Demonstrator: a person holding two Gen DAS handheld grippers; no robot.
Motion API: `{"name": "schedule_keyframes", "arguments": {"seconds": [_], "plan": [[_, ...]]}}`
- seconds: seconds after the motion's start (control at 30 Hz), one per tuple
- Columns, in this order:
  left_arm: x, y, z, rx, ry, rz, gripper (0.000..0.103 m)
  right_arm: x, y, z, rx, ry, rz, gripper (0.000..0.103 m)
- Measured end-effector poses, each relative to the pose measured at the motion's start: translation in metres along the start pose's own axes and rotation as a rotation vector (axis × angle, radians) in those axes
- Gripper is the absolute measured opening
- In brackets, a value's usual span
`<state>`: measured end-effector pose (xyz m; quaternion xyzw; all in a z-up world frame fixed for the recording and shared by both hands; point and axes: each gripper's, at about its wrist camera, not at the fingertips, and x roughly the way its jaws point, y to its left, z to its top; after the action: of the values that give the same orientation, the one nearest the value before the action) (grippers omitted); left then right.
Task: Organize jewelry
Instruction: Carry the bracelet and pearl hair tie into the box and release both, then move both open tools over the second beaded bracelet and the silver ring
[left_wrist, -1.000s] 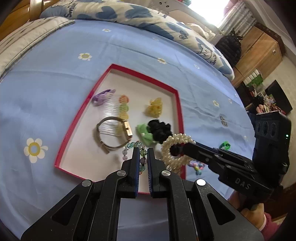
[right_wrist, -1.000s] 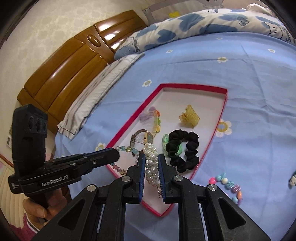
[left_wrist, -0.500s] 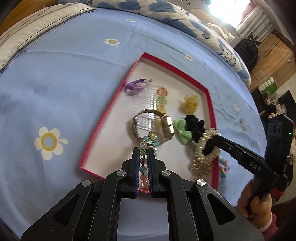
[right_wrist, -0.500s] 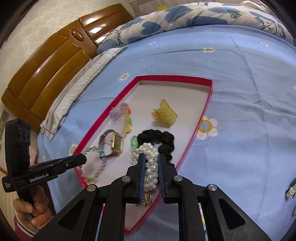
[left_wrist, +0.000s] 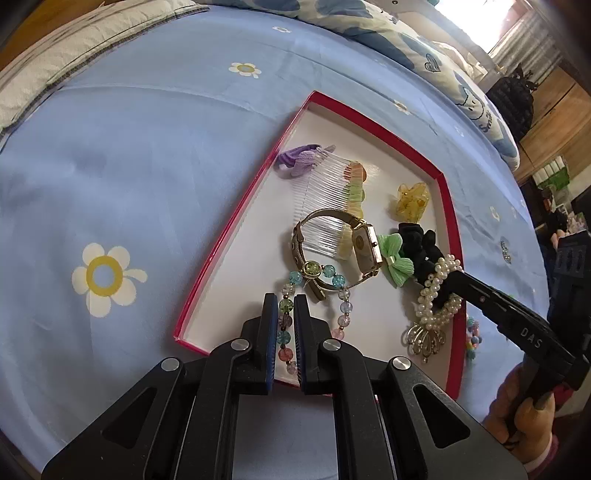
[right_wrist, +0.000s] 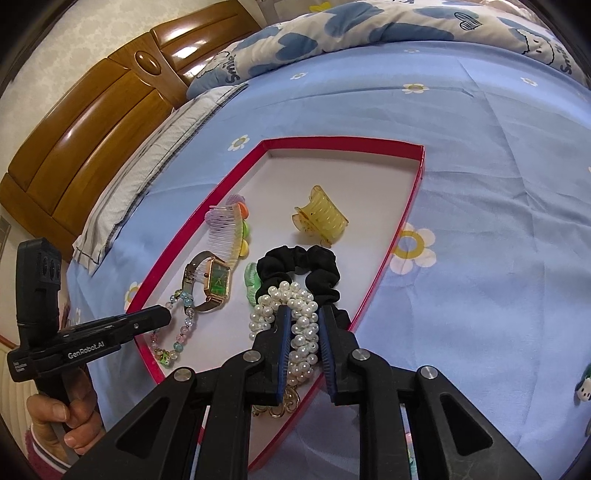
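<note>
Over the red tray (left_wrist: 236, 236), the left gripper (left_wrist: 285, 321) pinches the bead bracelet (left_wrist: 284, 334) while the right gripper (right_wrist: 302, 328) clamps the pearl bracelet (right_wrist: 301, 325).

Blue floral bedsheet (right_wrist: 480, 184), patterned duvet (right_wrist: 369, 29), wooden headboard (right_wrist: 92, 110), striped pillow (left_wrist: 74, 40).

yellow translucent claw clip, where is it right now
The yellow translucent claw clip lies inside the red-rimmed tray, toward its far right side, just beyond the black scrunchie.

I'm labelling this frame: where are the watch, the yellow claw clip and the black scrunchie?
watch (right_wrist: 217, 283), right wrist view, green dial.
yellow claw clip (right_wrist: 322, 218), right wrist view, ribbed top.
black scrunchie (right_wrist: 320, 264), right wrist view, upper right fold.
</note>
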<state>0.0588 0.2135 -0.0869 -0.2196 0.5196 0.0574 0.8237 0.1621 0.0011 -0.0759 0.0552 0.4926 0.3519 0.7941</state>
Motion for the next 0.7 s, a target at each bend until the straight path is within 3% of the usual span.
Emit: {"name": "schedule_keyframes", "arguments": {"seconds": [0.4, 0.5, 0.7], "plan": [[-0.006, -0.002, -0.001, -0.001, 0.001, 0.012, 0.016, -0.011, -0.001, -0.003, 0.010, -0.015, 0.008, 0.024], [-0.009, -0.004, -0.001, 0.002, -0.005, 0.015, 0.022, -0.017, -0.001, -0.004, 0.016, -0.026, 0.016, 0.030], [-0.020, -0.010, -0.002, 0.006, -0.025, 0.006, 0.022, -0.034, -0.006, -0.010, 0.037, -0.054, 0.031, 0.035]]}}
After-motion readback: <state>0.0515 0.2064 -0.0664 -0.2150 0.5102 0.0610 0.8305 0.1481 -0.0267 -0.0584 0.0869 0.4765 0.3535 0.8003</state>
